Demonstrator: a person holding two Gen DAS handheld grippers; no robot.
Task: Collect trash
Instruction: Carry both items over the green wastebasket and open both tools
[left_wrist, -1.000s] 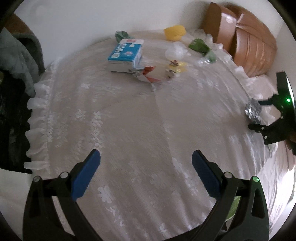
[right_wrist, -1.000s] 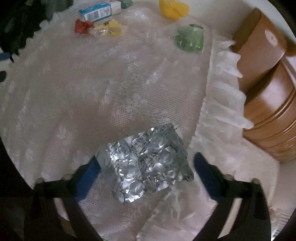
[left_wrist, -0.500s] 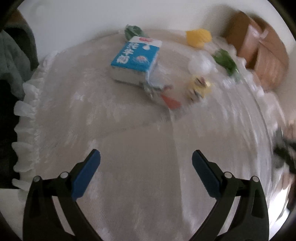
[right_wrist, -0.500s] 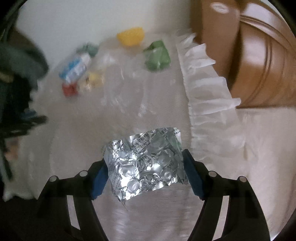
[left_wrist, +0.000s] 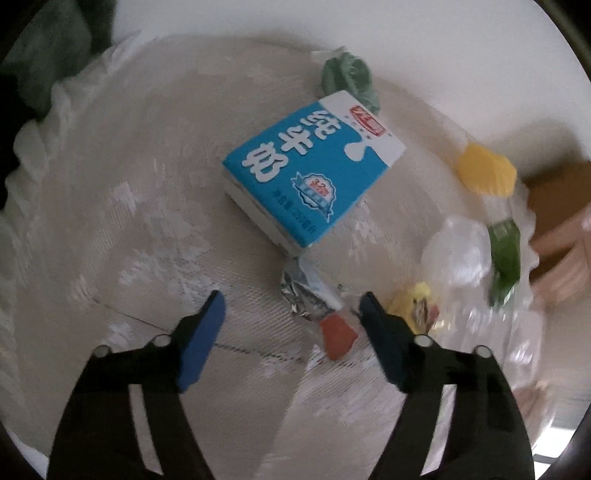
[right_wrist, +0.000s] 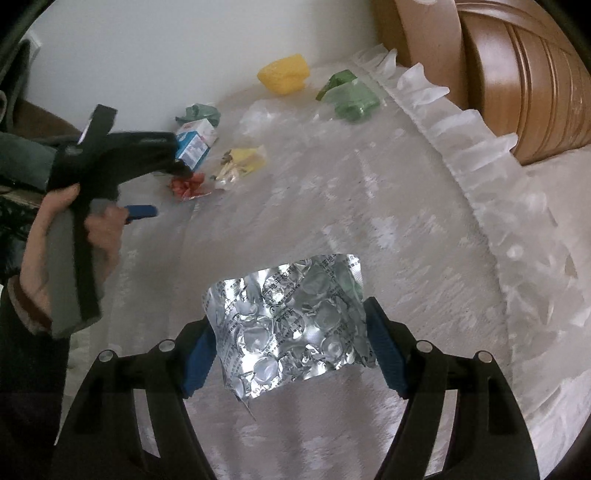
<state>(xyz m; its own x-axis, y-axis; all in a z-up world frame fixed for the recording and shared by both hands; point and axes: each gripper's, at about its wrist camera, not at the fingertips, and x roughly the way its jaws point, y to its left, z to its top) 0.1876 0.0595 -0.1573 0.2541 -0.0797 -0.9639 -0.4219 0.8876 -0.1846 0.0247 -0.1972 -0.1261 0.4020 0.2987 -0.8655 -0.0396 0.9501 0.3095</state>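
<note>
My right gripper (right_wrist: 291, 339) is shut on a crumpled silver foil blister pack (right_wrist: 291, 328) and holds it above the lace tablecloth (right_wrist: 406, 229). My left gripper (left_wrist: 291, 325) is open, low over the cloth, with a red-and-foil wrapper (left_wrist: 314, 306) between its blue fingertips (left_wrist: 210, 321). A blue-and-white milk carton (left_wrist: 310, 166) lies just beyond. The left gripper also shows in the right wrist view (right_wrist: 147, 184), beside the carton (right_wrist: 194, 144) and the red wrapper (right_wrist: 188, 186).
Other trash lies on the cloth: a yellow piece (left_wrist: 485, 173), a green wrapper (left_wrist: 349, 79), a green plastic piece (left_wrist: 504, 254), clear plastic (left_wrist: 458, 251) and a yellow wrapper (left_wrist: 415, 304). Brown wooden furniture (right_wrist: 509, 74) stands past the frilled edge. A white wall (right_wrist: 147, 48) lies behind.
My left gripper has moved forward to the carton and red wrapper and its jaws have narrowed. My right gripper has closed on the foil pack and lifted it off the cloth.
</note>
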